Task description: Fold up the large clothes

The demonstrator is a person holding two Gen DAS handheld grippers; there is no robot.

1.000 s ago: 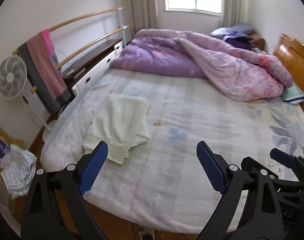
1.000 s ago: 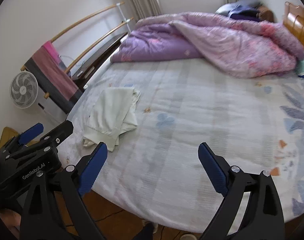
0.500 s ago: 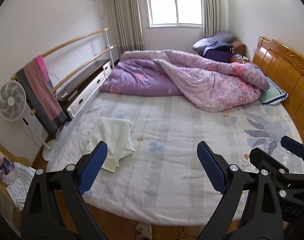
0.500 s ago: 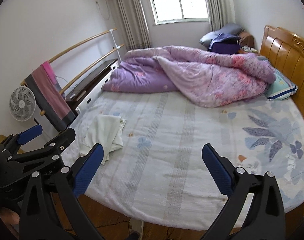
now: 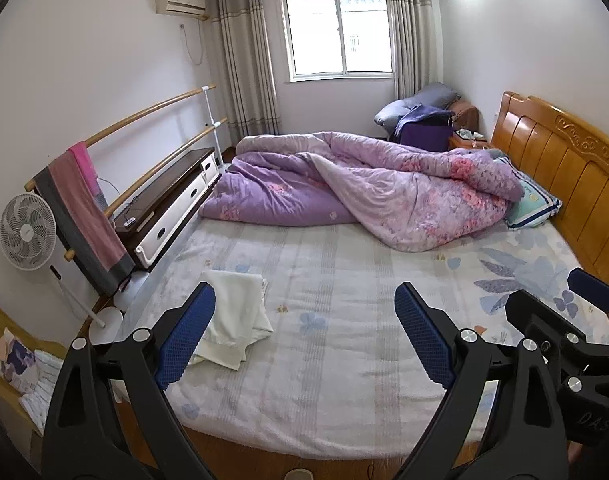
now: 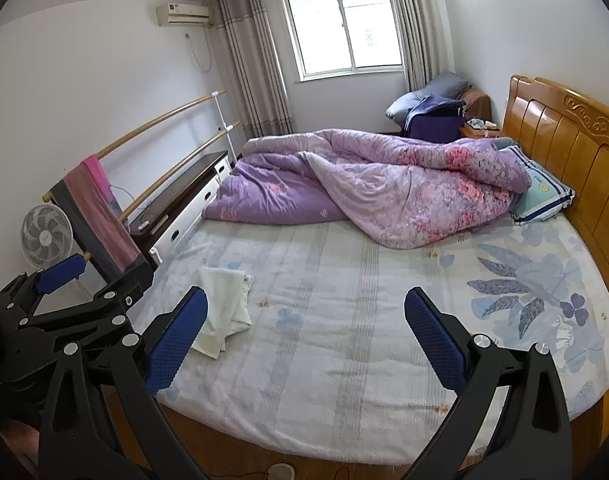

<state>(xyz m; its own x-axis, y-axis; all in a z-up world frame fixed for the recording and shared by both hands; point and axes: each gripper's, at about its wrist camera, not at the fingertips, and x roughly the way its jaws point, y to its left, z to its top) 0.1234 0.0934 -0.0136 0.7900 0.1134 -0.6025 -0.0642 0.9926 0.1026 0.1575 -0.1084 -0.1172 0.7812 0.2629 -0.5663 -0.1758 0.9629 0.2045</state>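
While both the left gripper [image 5: 304, 330] and right gripper [image 6: 306, 330] hold their fingers wide with nothing between them, a folded cream garment [image 5: 234, 320] lies on the bed [image 5: 344, 360] — its near corner hidden behind a finger.

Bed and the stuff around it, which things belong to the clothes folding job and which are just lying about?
Part of the job:
- white garment, folded, on the bed's near left side
- bed, the folding surface
- left gripper and right gripper, jaws open, holding nothing

Just lying about:
- purple quilt
- pillow
- fan
- towel on the rail
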